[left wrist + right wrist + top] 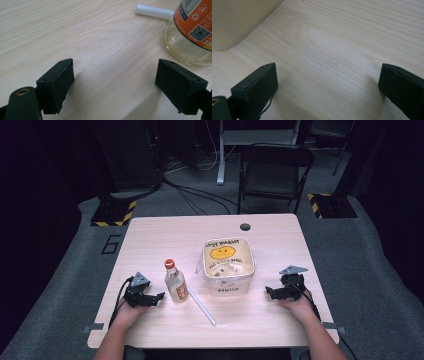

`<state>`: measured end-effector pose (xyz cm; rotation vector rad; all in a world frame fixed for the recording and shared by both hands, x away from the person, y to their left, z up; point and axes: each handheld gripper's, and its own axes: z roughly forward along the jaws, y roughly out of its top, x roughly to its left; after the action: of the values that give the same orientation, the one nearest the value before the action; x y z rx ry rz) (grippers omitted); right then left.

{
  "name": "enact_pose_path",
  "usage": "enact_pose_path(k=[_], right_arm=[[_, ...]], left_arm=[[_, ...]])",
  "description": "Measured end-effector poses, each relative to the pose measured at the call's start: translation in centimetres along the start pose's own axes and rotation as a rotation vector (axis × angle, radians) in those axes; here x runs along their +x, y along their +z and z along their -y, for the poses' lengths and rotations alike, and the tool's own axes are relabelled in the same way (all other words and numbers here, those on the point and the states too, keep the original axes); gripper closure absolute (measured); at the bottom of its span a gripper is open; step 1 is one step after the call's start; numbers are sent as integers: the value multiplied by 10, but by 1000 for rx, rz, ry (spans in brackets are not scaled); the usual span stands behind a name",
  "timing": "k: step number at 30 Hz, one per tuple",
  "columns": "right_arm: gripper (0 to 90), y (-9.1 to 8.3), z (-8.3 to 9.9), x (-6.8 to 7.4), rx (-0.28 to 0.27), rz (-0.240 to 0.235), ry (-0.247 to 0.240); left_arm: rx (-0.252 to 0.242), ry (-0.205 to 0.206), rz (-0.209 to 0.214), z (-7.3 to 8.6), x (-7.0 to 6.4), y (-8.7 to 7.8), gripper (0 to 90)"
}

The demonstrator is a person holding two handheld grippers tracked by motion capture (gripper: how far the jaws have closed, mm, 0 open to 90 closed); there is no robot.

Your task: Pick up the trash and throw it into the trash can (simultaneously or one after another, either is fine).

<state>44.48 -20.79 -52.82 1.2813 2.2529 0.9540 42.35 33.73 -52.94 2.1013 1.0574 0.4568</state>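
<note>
1 bottle (175,282) upright, mid-table (150,240); 1 white straw (201,306) just beside; 1 tub (228,266) nearby. Left gripper (159,296) + right gripper (268,292): jaws apart, nothing held, resting w/ hands on table.

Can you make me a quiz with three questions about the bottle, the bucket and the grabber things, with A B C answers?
1. Where does the bottle stand?
A. inside the bucket
B. on the table, between the left gripper and the bucket
C. on the chair

2. What colour is the bottle's cap?
A. red
B. blue
C. green

3. How are the left gripper's jaws?
A. shut on the straw
B. shut on the bottle
C. open, holding nothing

Answers: 1 B, the high view shows it upright on the table with the left gripper on one side and the bucket on the other. 2 A, the top is red. 3 C, bare wood shows between the jaws.
</note>
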Motion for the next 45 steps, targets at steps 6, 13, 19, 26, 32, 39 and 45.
enact_pose_path(k=[6, 13, 19, 26, 32, 39, 45], right_arm=[[16, -1, 1, 0, -1, -1, -3], [16, -1, 1, 0, 1, -2, -7], [16, -1, 1, 0, 1, -3, -8], [16, -2, 2, 1, -1, -3, -8], [16, -2, 2, 1, 0, -5, -8], [16, -2, 2, 1, 1, -6, -8], [16, -2, 2, 1, 1, -6, -8]], left_arm=[[3, 4, -5, 0, 0, 0, 151], [-2, -8, -12, 0, -1, 0, 154], [14, -15, -21, -2, -3, -1, 167], [72, -49, -18, -8, -6, -6, 269], [72, -39, -16, -16, -7, -11, 296], [54, -65, -5, -25, -8, -21, 314], [44, -93, 5, -27, -8, -29, 323]])
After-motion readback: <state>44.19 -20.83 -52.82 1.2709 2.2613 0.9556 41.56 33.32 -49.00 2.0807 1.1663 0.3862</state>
